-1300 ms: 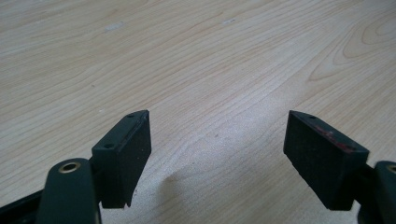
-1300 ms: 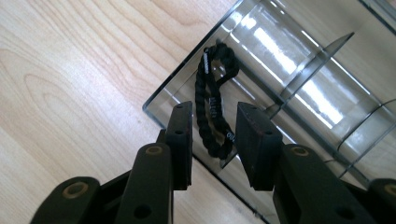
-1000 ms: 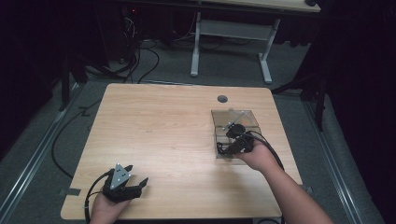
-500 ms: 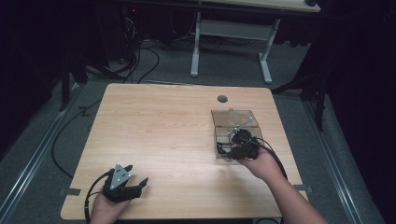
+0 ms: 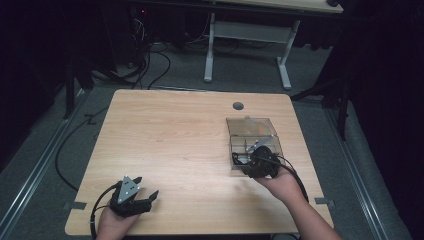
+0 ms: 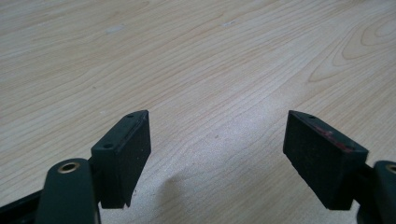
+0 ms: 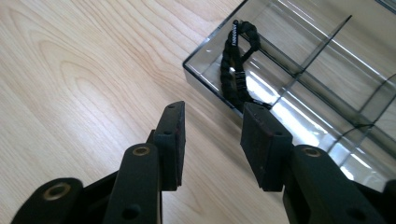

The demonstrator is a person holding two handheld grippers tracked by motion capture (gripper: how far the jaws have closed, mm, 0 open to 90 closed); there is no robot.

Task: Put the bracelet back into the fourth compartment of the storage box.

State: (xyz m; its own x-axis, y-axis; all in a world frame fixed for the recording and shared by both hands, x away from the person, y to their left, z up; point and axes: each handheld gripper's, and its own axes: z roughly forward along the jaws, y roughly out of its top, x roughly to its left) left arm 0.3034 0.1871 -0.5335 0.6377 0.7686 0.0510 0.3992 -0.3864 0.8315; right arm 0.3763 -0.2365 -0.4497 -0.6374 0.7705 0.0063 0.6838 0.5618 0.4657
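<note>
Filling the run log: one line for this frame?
left hand-held gripper: open, empty, near table front edge | right hand-held gripper: open, empty, beside clear box | black strap: inside box

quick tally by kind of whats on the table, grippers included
grippers: 2, left gripper and right gripper
clear divided box: 1
black cord in the box: 1
total: 4

We see a clear smoky plastic divided box lying open on the worktop, right side, a black braided cord coiled in its near corner compartment
</note>
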